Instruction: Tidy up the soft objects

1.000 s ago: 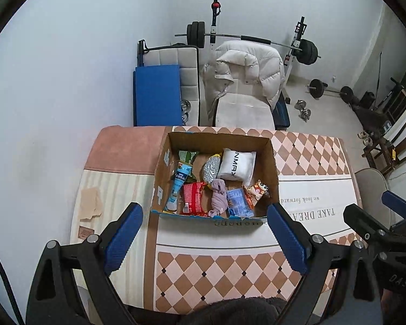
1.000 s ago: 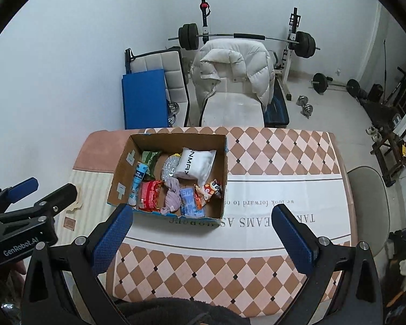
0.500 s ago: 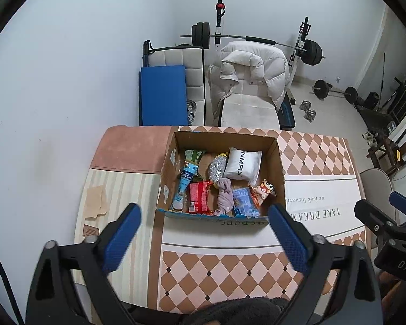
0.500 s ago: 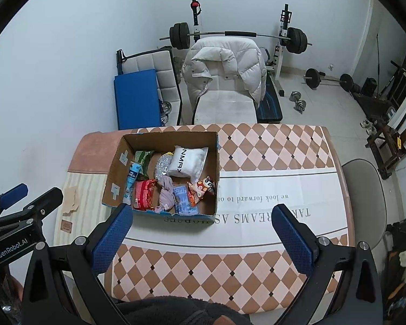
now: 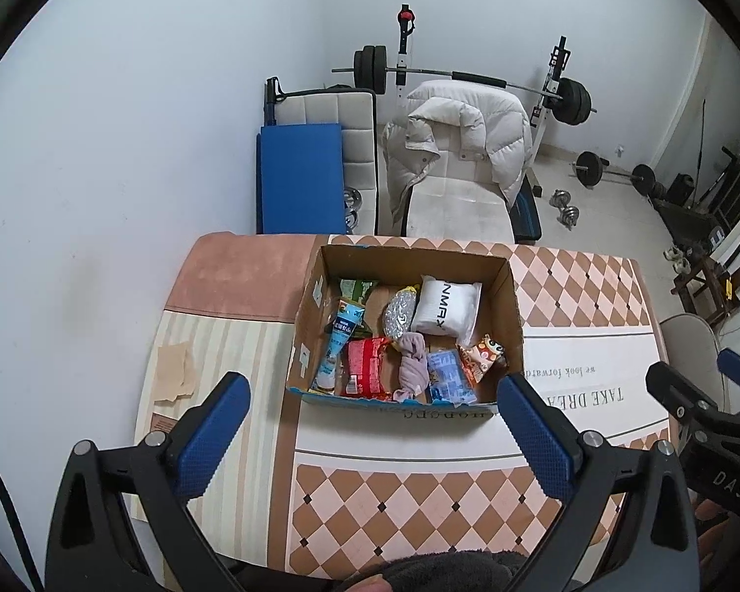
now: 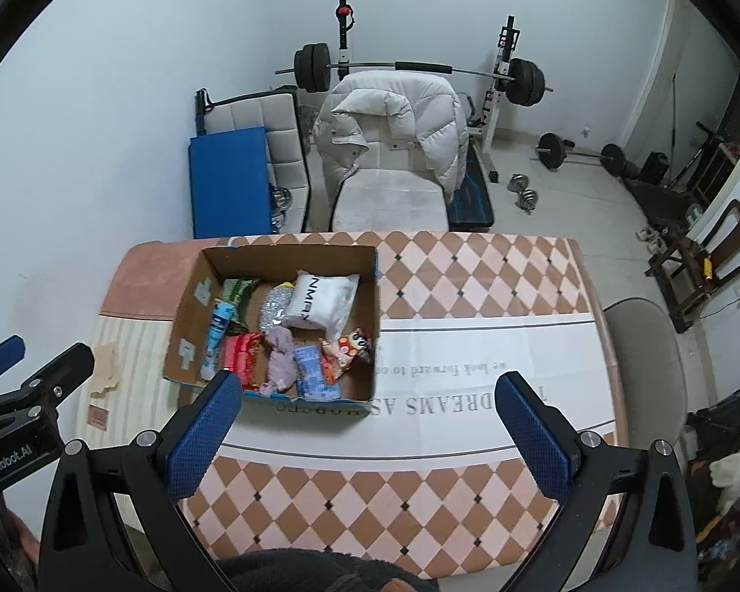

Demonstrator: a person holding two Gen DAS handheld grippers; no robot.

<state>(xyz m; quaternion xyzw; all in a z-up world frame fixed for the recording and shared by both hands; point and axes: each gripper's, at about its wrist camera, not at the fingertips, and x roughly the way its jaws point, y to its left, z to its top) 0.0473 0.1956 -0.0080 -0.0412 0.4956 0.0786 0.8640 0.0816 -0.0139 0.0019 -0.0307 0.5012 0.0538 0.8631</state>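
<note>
An open cardboard box [image 5: 512,311] [image 6: 192,296] stands on the table and holds soft items: a white pillow pack [image 5: 446,307] [image 6: 323,300], a pink cloth [image 5: 412,364] [image 6: 281,356], a red packet [image 5: 365,365], a blue packet [image 5: 446,375], a silver pouch [image 5: 398,310] and a blue tube [image 5: 338,345]. My left gripper [image 5: 372,417] is open and empty, high above the table's near side. My right gripper [image 6: 365,414] is open and empty, also high up, to the right of the box.
The table [image 6: 468,296] has a checkered and striped cloth with printed text. Behind it stand a chair with a white puffer jacket [image 5: 461,138], a blue pad [image 5: 298,172] and a barbell rack [image 5: 468,79]. A grey chair [image 6: 641,345] stands at the right.
Both grippers have shifted slightly, so the box sits a little further right in the left view and further left in the right view. The jaws stay open.
</note>
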